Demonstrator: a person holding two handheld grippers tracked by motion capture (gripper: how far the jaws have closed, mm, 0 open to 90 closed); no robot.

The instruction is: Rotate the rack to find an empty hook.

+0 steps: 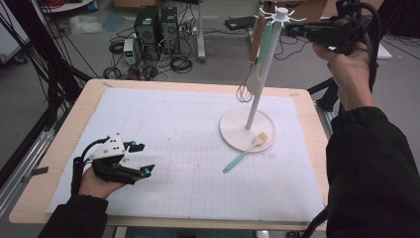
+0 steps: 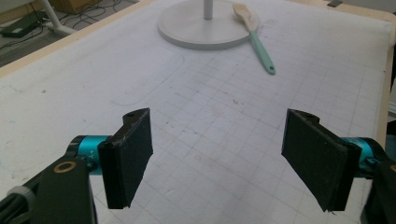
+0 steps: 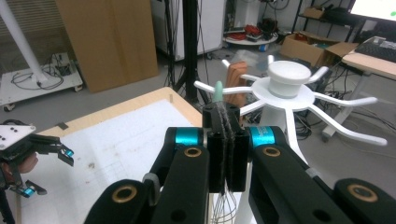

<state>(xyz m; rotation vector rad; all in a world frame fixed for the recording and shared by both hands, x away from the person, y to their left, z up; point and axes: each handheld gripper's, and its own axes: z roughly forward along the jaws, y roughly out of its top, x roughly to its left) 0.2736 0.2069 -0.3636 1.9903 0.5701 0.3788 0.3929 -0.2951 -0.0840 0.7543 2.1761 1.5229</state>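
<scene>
Right gripper [image 1: 292,29] [image 3: 226,140]: held up high in the hand, shut tight, both pads pressed flat together, nothing to be seen between them.

Just past its tip: the top of the white hanging stand with thin arms sticking out like spokes [image 1: 257,99] [image 3: 289,74]. On those arms, two things hanging down side by side: a wooden spoon with a mint-green handle [image 1: 266,44] [image 3: 218,88] and a wire whisk with a brown handle [image 1: 256,34] [image 3: 236,74]. Green handle end right in front of the shut gripper, poking up just over the pads in the right gripper view. Brown handle a bit farther on, behind the green one. Touching the green handle or not: cannot tell.

Long way of the spoon: up and down, leaning a little. Gripper pointing level at it, so meeting it from the side, near the top end.

Left gripper [image 1: 143,158] [image 2: 217,158]: low down on the white gridded mat [image 1: 173,148] of the wooden desk [image 1: 64,129], open wide, holding nothing. Well apart from the stand. Ahead of it, far off, a mint-handled wooden fork [image 1: 245,153] [image 2: 259,44] lying with its head on the round foot of the stand.

Nearer hand for the hanging spoon: the right one, by a lot. Likely next: opening up first, then closing across the green handle.
</scene>
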